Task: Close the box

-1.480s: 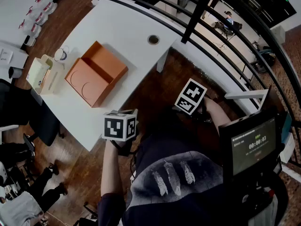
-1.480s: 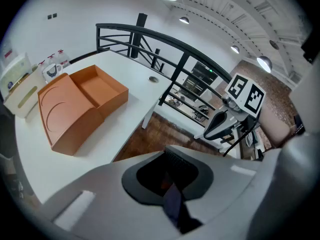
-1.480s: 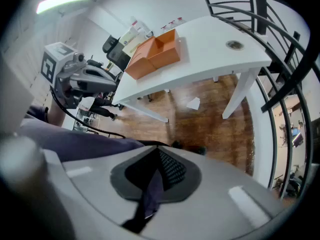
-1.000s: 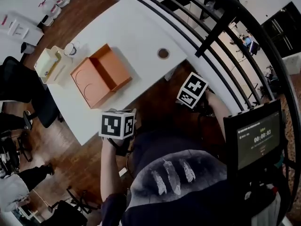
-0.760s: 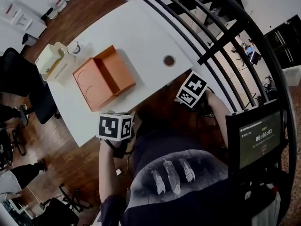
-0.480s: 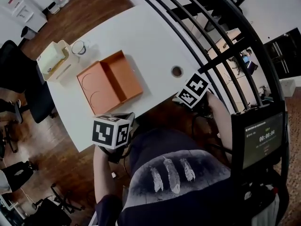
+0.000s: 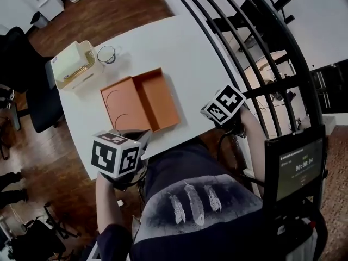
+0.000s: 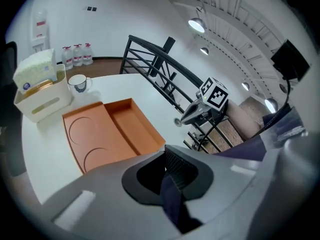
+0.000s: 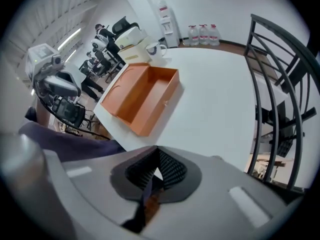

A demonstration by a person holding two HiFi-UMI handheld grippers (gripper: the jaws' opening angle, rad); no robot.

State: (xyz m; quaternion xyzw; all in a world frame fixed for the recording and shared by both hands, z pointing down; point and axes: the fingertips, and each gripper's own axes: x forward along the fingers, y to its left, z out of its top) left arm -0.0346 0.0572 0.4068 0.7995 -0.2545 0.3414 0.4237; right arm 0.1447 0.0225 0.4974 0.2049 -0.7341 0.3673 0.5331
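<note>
Left claw [image 8: 171, 186] and right claw [image 9: 150, 184] sit closed and empty; best to swing the lid [image 7: 123, 105] from nine o'clock over the box [image 7: 160, 98].

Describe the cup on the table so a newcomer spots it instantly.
On the white table, look beyond the open orange box to the cream holder at the far left corner. The cup stands just beside that holder. It is the only small round thing there; its neighbours are boxy and larger.

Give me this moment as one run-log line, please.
box: open on table | left claw: shut, empty | right claw: shut, empty | closing: not begun
</note>
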